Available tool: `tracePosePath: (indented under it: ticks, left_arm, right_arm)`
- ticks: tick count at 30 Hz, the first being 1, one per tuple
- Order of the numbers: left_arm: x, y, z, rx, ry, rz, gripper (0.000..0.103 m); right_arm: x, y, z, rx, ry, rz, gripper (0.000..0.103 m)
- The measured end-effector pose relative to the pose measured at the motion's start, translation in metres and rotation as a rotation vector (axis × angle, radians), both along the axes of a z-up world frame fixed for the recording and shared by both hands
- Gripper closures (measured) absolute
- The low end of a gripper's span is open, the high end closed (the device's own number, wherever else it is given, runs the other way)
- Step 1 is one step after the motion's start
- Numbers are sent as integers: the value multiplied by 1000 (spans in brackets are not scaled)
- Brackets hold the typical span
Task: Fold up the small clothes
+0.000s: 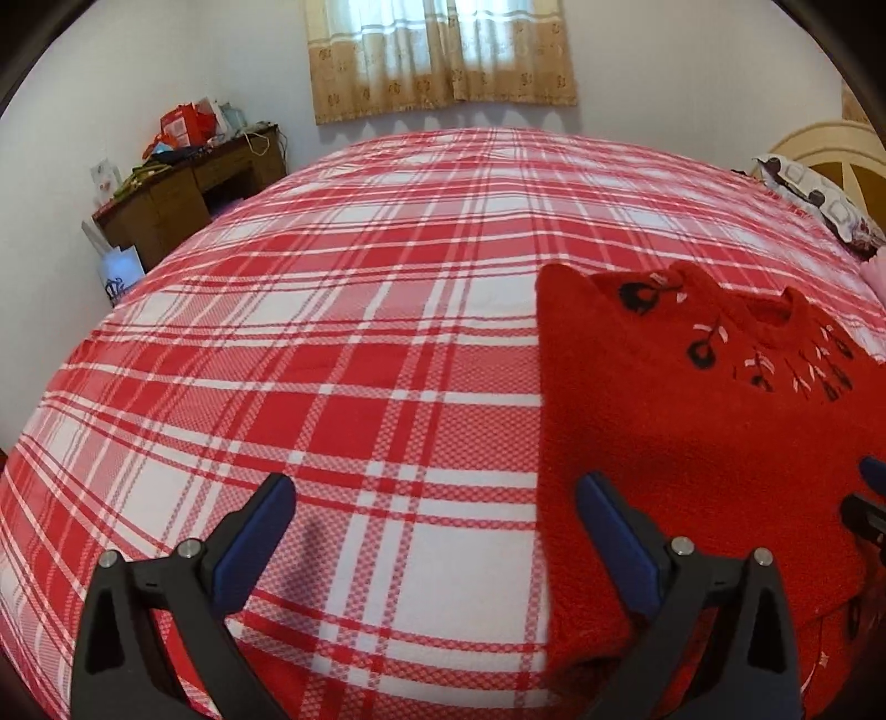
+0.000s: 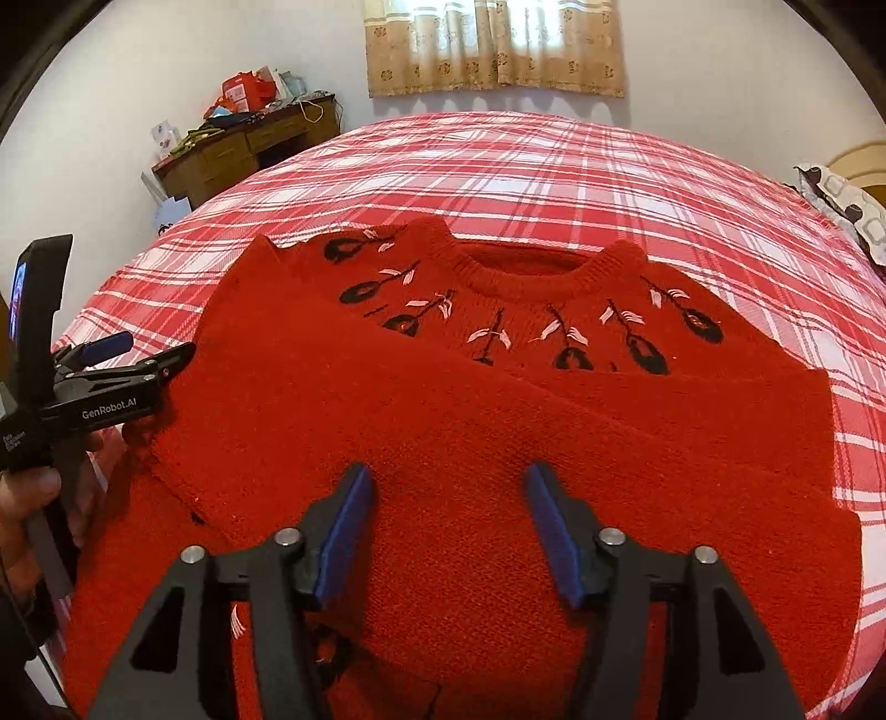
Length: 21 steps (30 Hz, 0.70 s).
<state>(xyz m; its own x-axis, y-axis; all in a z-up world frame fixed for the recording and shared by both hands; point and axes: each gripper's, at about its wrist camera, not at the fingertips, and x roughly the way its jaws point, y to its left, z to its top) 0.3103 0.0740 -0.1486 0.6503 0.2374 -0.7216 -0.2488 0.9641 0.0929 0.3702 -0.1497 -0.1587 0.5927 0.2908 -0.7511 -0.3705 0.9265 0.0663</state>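
Note:
A small red knitted sweater with black and white flower embroidery lies flat on the red plaid bed, collar far from me, both sleeves folded across its front. It also shows at the right of the left wrist view. My right gripper is open and empty, hovering over the sweater's lower middle. My left gripper is open and empty, straddling the sweater's left edge, one finger over the knit and the other over the bedsheet. It also shows at the left of the right wrist view.
The bed with its red and white plaid sheet fills both views. A cluttered wooden desk stands at the far left wall. A patterned pillow and a cream headboard are at the right. A curtained window is behind.

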Motion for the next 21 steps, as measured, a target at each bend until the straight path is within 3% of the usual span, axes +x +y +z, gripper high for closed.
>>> tracePosePath:
  ticks: [7, 21]
  left_arm:
    - [-2, 7, 3, -39, -4, -11, 0]
    - [-44, -3, 21, -106, -35, -94, 0]
  right_arm:
    - [-12, -6, 9, 4, -7, -24, 38]
    - [-51, -32, 21, 47, -18, -78, 38]
